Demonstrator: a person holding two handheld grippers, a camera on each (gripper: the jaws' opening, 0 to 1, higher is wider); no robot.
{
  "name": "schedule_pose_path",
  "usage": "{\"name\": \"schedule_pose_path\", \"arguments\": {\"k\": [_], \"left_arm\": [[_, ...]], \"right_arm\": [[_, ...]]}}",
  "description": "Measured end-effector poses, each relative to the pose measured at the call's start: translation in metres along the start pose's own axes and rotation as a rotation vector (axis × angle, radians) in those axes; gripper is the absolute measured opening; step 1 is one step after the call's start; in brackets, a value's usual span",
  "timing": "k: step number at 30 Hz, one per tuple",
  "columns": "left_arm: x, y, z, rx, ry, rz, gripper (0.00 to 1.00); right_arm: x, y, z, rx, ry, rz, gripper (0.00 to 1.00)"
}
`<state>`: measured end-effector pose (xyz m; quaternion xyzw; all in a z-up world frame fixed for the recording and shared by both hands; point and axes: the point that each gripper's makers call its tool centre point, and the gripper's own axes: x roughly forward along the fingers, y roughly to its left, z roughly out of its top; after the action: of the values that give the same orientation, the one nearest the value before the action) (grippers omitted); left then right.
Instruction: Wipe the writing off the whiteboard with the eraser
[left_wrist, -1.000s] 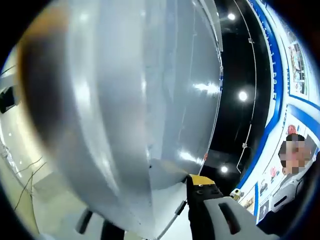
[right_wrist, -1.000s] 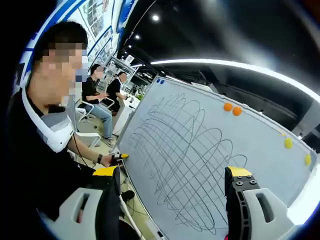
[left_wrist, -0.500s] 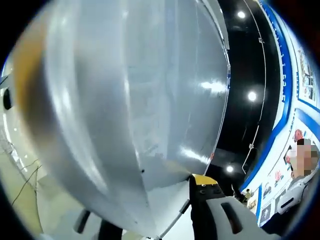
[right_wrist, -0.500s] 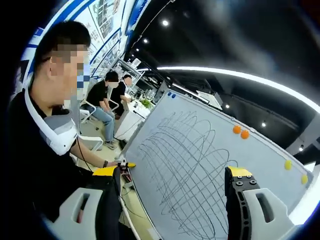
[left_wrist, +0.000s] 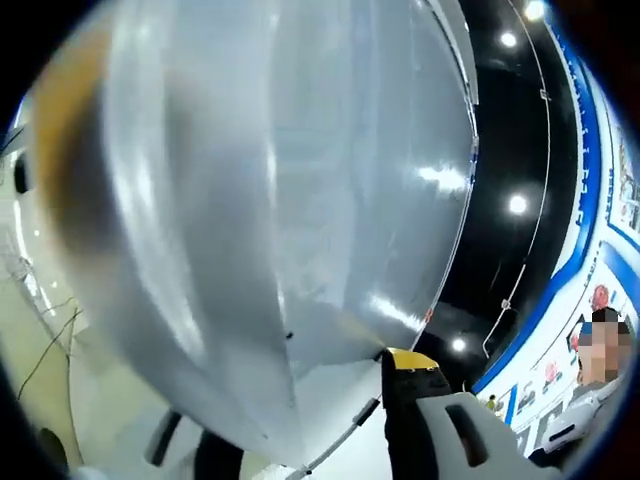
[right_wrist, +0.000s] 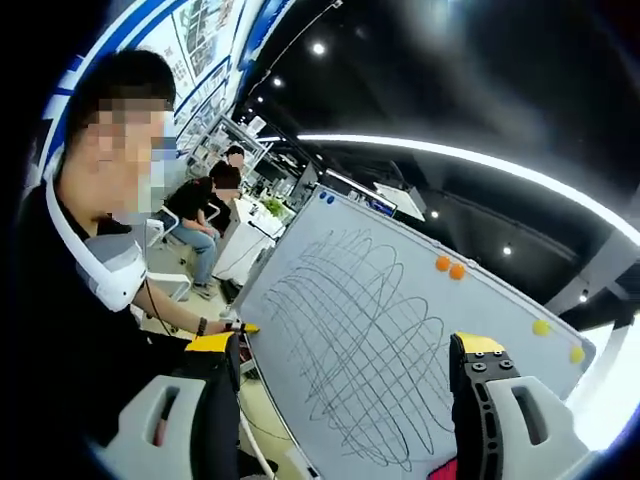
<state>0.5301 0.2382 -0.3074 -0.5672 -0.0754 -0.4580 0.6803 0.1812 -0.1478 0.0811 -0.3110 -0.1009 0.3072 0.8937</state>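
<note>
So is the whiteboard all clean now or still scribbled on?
Still scribbled on: looping dark lines cover the middle of the whiteboard.

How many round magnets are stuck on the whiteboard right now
6 on the whiteboard: blue pair at its top-left corner, orange pair along the top edge, two yellow ones toward the far right. The right gripper may hide others.

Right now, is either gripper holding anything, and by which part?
Right gripper: jaws wide apart, nothing between them, just the scribbled whiteboard ahead. Left gripper: one jaw shows against the board's edge; cannot tell if it holds anything.
</note>
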Motion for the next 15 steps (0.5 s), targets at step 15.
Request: {"name": "schedule_pose_path", "arguments": {"k": [15], "left_arm": [[-0.001,-0.017,-0.014,-0.01,0.018,0.027,0.57]], "right_arm": [[-0.021,0.006,-0.018,0.022,-0.005,-0.006,0.86]]}}
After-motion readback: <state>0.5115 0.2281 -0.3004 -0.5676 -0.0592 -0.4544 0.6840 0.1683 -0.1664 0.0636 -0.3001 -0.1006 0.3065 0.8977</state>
